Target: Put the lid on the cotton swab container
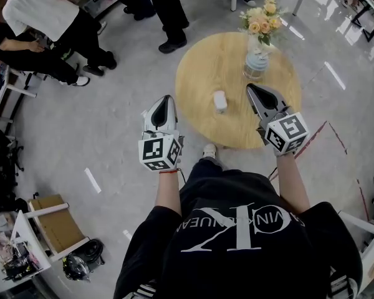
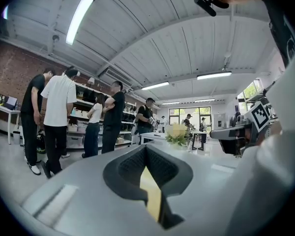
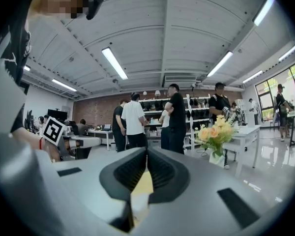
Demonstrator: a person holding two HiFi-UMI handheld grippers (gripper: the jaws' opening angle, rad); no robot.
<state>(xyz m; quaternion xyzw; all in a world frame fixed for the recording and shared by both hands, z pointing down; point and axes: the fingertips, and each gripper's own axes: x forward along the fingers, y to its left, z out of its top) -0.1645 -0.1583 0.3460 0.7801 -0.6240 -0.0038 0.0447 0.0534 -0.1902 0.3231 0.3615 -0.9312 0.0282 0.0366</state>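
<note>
A round wooden table sits mid-frame in the head view. Near its 1 o'clock edge stands a vase of peach and yellow flowers. A person in a white shirt is at the frame's 11 o'clock, and a cardboard box at 8 o'clock.

A: What does the right hand-held gripper hold?
B: Nothing. Its jaws are pressed together, aimed level across the room.
A: And around it?
B: Yellow flowers in a white vase, near right. The left hand-held gripper is at left. People stand by the far shelves.
</note>
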